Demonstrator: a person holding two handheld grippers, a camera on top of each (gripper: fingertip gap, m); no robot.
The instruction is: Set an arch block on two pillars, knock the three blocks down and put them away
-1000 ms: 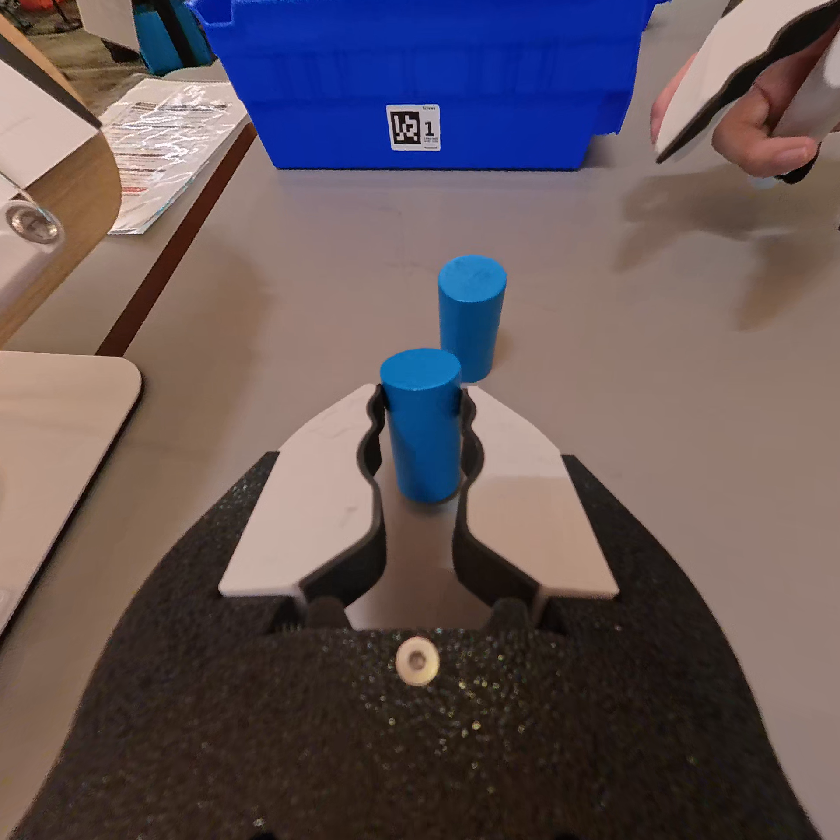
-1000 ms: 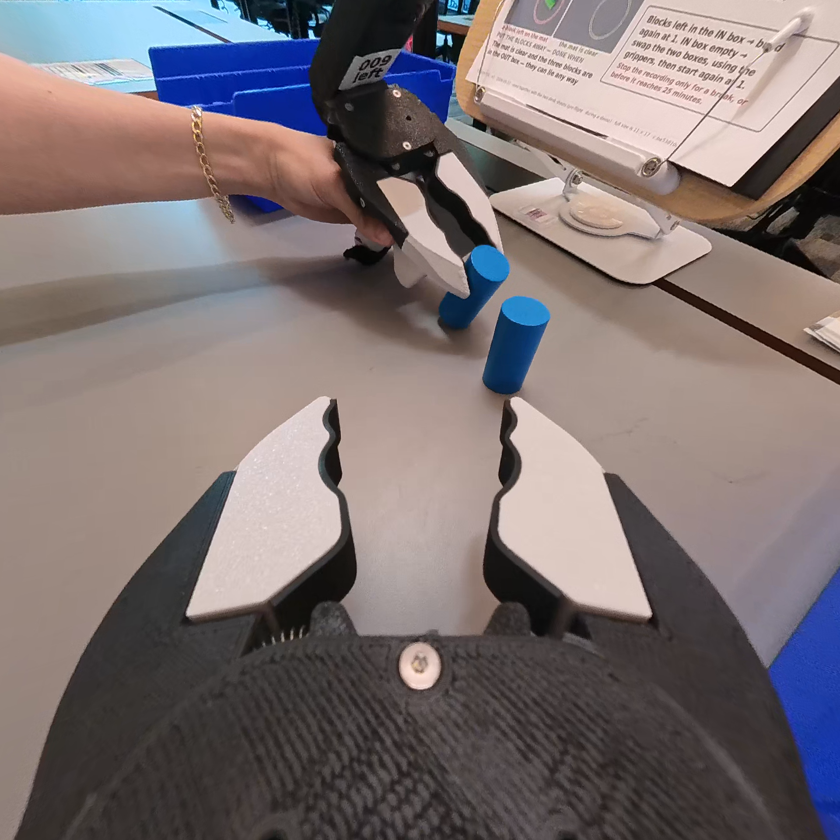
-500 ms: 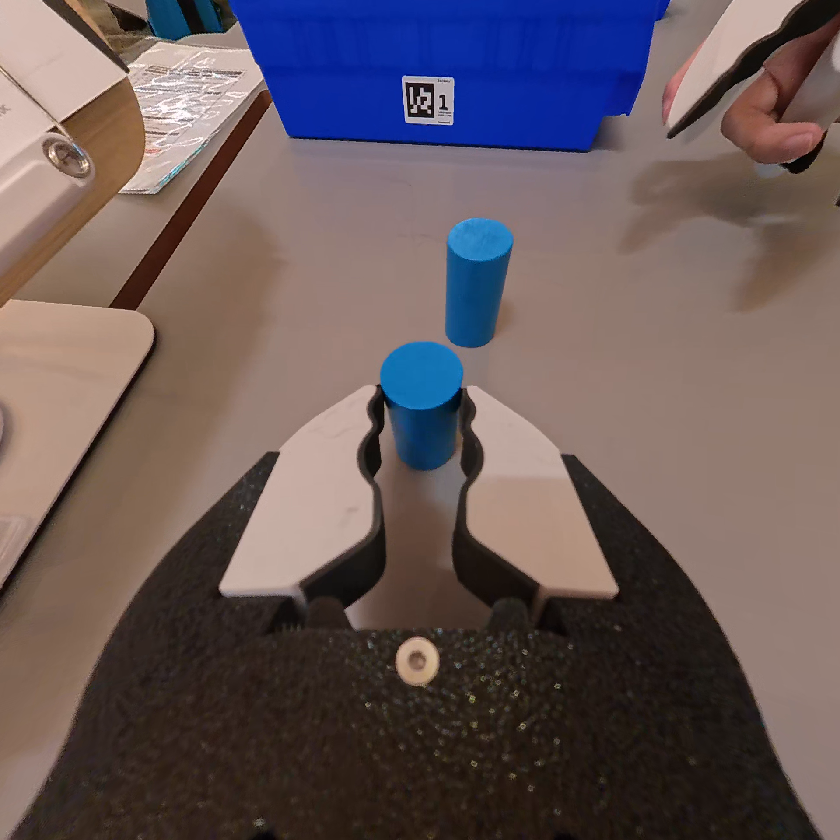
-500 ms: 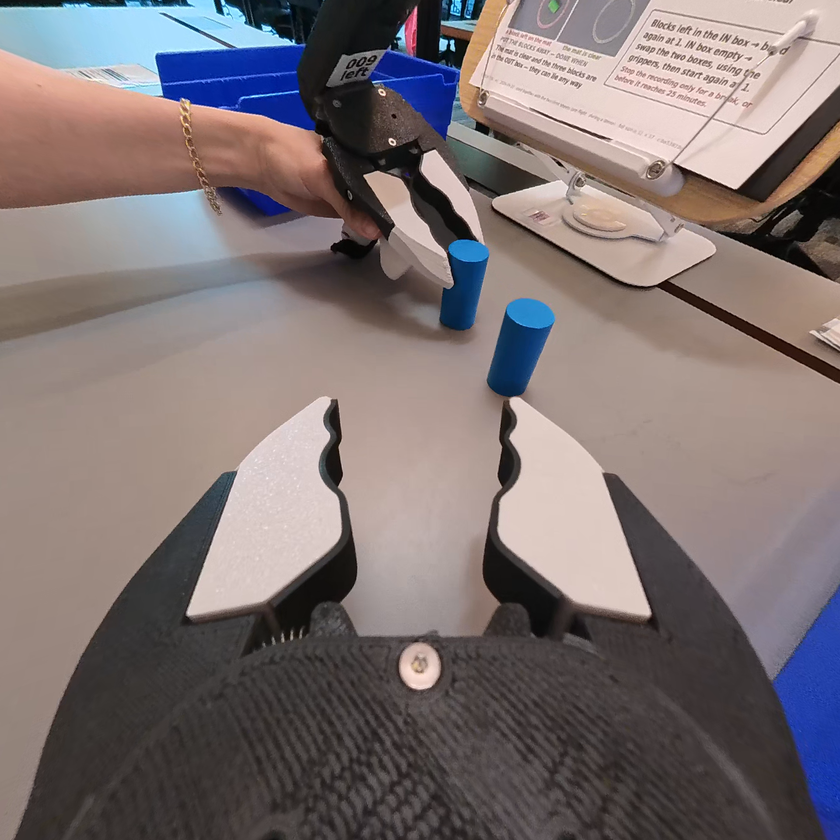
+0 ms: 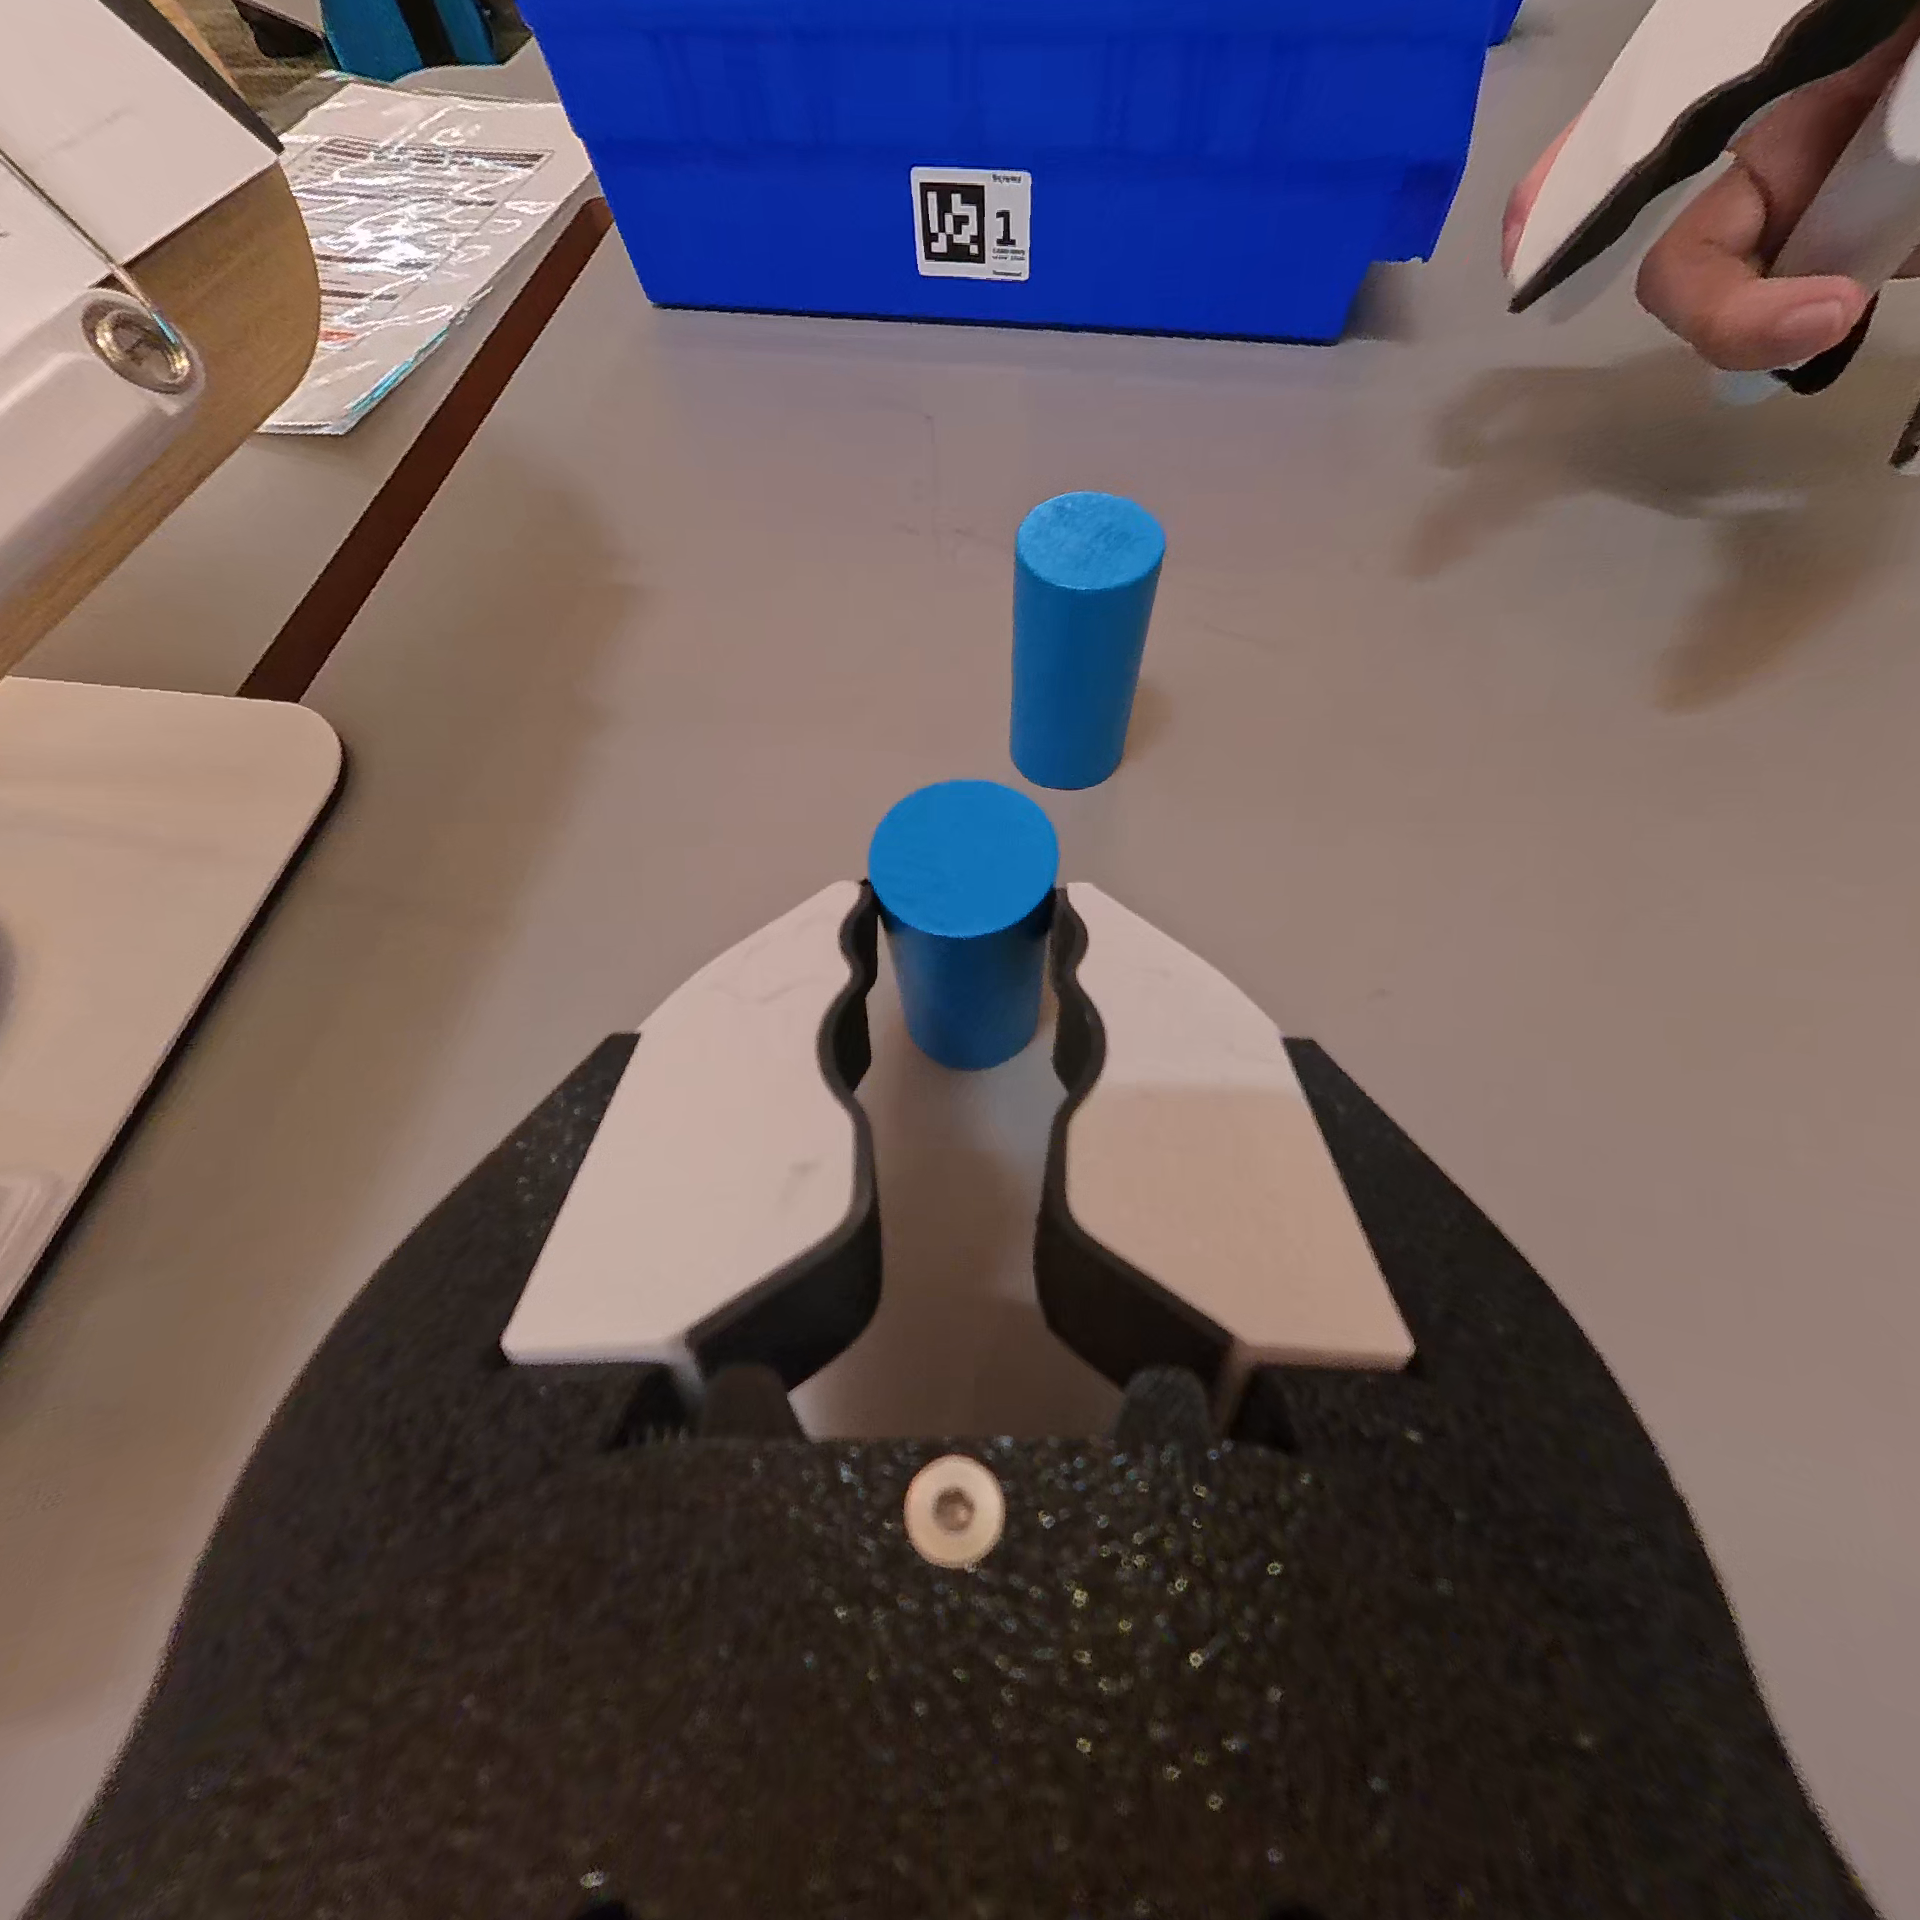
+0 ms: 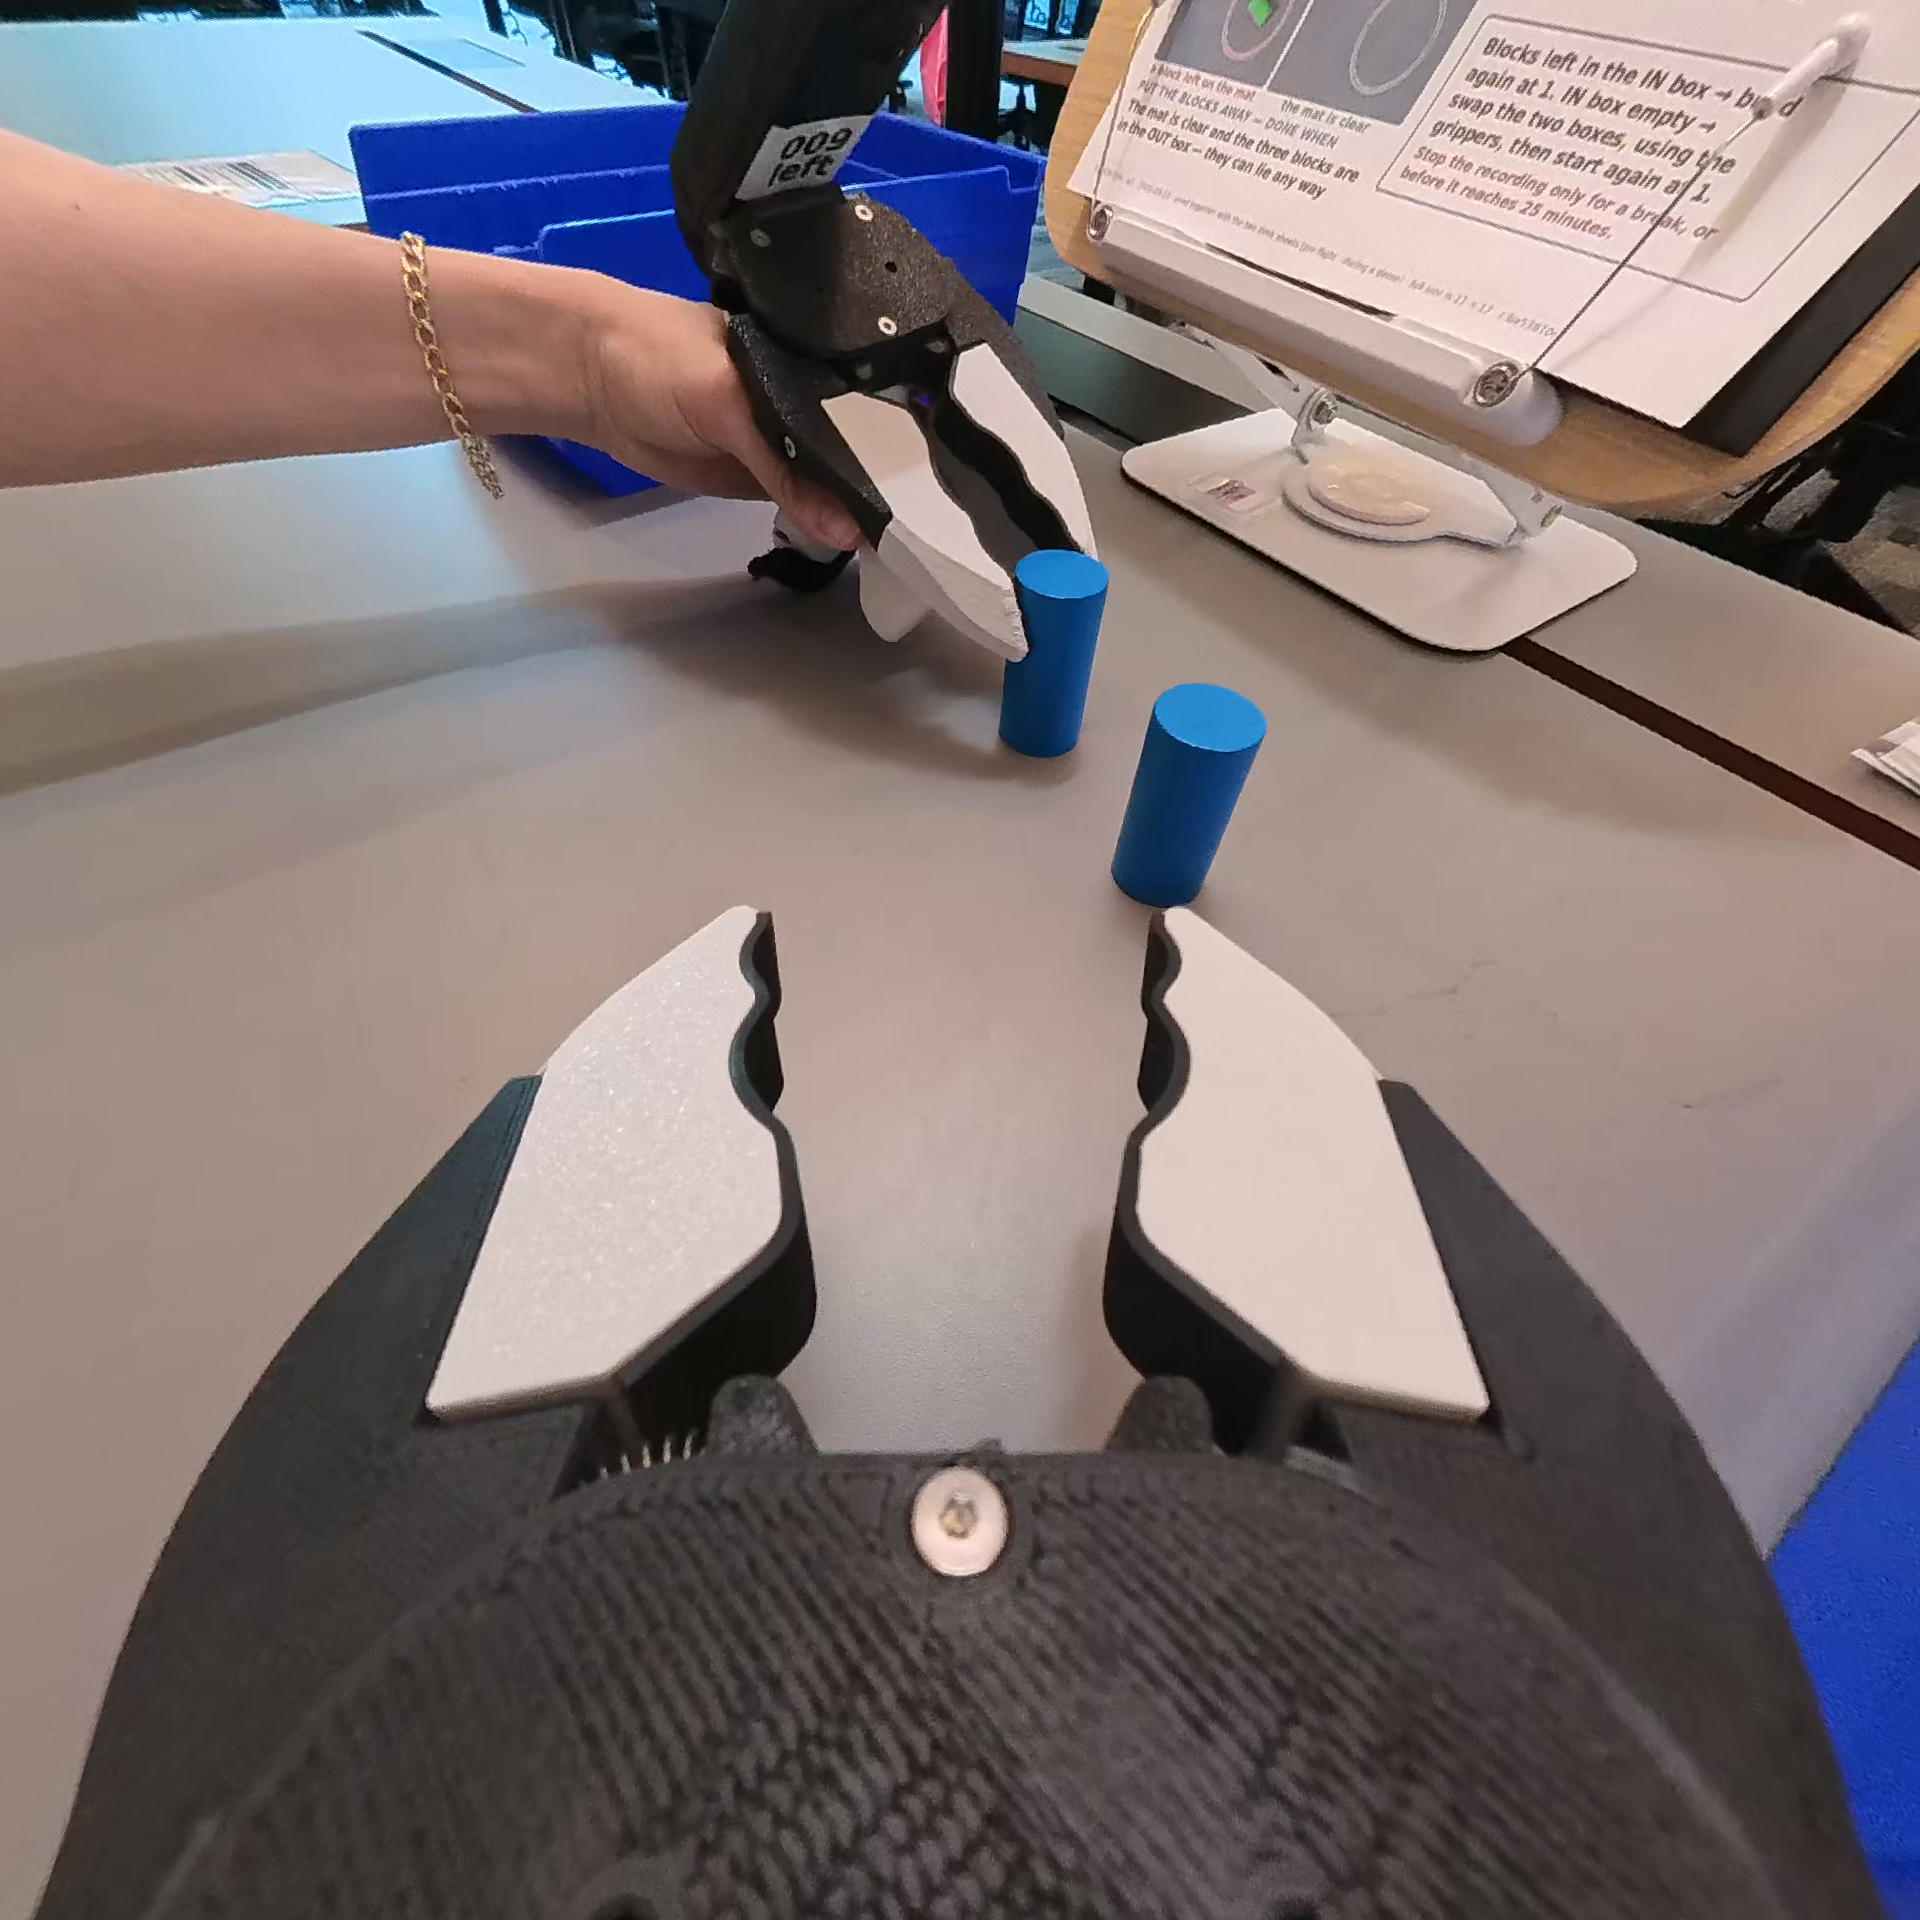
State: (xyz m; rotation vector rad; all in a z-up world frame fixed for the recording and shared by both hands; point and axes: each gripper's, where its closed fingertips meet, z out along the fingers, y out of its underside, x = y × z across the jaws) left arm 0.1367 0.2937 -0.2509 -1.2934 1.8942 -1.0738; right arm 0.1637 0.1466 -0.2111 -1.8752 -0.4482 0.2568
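Note:
My left gripper is shut on the top of a blue cylinder, which stands upright on the grey table. A second blue cylinder stands free just beyond it. In the right wrist view the left gripper, held by a hand, pinches the farther cylinder. The free cylinder is just ahead of my right gripper, off its right fingertip. The right gripper is open and empty, low over the table. One of its fingers shows at the top right of the left wrist view.
A blue bin with a tag stands at the far side of the table. A document stand with a white base is on the adjoining table. Sleeved papers lie nearby. Another blue bin's edge is beside my right gripper.
The held cylinder was tilted a second ago and now stands upright on the table. My left gripper has drawn back a little from the free cylinder. The right gripper has hardly moved.

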